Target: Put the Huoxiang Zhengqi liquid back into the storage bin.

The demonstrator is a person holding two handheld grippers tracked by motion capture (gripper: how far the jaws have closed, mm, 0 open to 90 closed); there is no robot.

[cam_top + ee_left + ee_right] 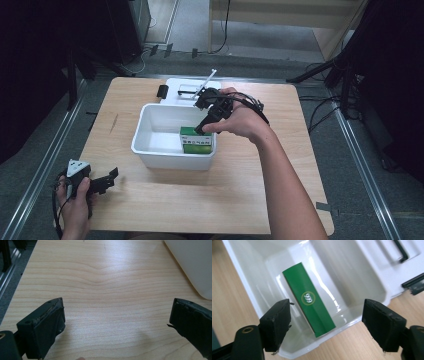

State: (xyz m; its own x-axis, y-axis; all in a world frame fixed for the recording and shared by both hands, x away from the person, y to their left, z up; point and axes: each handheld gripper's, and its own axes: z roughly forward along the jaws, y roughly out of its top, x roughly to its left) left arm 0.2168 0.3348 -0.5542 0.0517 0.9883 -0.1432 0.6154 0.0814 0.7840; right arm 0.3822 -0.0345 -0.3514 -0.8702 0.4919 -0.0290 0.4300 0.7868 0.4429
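**Green box in white bin; both hand-held grippers spread apart, holding nothing**

A white bin point(150, 145) sits at the centre of the high view on the wooden tabletop point(250, 190). A green box point(196, 140) lies inside it, against the wall at the bin's lower right. In the right gripper view the box point(309, 300) lies flat on the bin floor, showing a round "999" mark.

Just above the bin in the high view lies a flat white lid point(175, 92) with a black handle; a small black object point(162, 91) rests at its left edge. Stands and cables occupy the floor at upper right.

The right hand-held gripper point(207, 120) is over the bin's upper right part, pointing down at the box. The right hand point(242, 120) reaches in from the lower right, forearm extended. Its jaws are wide apart, above the box and clear of it.

The left hand-held gripper point(107, 181) is at lower left, near the tabletop edge, held by the left hand point(75, 202). Its jaws are wide apart over bare wood, the bin's corner point(195, 265) at upper right of its view.
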